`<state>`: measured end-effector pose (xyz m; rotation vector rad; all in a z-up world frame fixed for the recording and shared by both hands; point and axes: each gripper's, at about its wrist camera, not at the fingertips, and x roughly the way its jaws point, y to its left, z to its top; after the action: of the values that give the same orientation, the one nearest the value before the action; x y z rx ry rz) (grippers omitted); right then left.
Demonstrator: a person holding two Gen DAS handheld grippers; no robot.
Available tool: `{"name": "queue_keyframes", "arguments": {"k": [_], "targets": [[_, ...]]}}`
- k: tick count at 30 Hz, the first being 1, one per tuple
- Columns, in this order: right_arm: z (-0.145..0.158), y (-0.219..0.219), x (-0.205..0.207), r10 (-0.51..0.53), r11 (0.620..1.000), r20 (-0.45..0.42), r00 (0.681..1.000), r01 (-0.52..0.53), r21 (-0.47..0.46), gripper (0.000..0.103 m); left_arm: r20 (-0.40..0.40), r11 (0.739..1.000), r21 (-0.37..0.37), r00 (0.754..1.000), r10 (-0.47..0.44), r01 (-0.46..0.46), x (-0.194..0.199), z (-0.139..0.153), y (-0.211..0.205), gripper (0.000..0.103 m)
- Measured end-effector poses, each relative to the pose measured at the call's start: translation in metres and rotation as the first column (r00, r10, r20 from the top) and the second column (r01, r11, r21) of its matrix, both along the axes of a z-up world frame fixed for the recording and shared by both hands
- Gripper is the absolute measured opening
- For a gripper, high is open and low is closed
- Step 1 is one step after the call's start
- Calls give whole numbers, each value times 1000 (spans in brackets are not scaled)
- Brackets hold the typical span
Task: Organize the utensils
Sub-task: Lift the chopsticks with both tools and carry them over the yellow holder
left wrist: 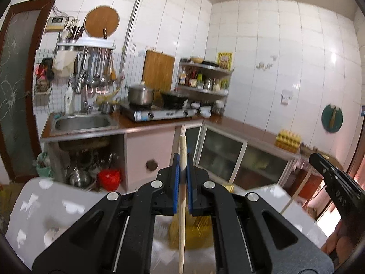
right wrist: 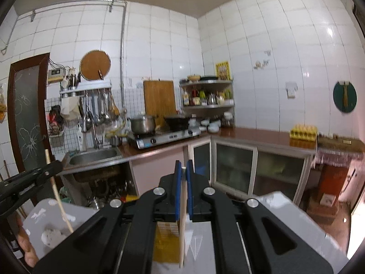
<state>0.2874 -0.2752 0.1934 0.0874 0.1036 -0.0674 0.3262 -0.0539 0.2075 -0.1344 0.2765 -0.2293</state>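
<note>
- Lighting: bright and even in both views; white wall tiles (left wrist: 285,52) carry small glare spots.
- Daylight enters low at the right edge, by the floor (right wrist: 355,233).
- Blur: light smear on the shelf (left wrist: 205,77) and cabinets (right wrist: 235,171).
- Distortion: strong fisheye bending; dark rounded corners.
- Shadows: dim under the sink (left wrist: 83,122).

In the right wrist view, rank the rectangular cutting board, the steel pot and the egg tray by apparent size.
1. Rectangular cutting board
2. Steel pot and egg tray: similar in the picture, so no ranking between them.
</note>
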Motion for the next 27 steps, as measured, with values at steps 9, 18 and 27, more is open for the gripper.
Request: {"name": "queue_keyframes", "arguments": {"k": [9,18,27], "targets": [[43,12,32,6,1000,42,999,-5,-26,5,80,1000,-6,997,-3,4,48,33,-32,4],[-8,15,91,15,1000,-51,999,-16,-23,5,26,999,40,1000,-17,16,114,-29,-56,4],[-76,-2,127,55,998,-213,975,-52,23,5,-98,997,75,995,2,5,123,-90,-38,6]]}}
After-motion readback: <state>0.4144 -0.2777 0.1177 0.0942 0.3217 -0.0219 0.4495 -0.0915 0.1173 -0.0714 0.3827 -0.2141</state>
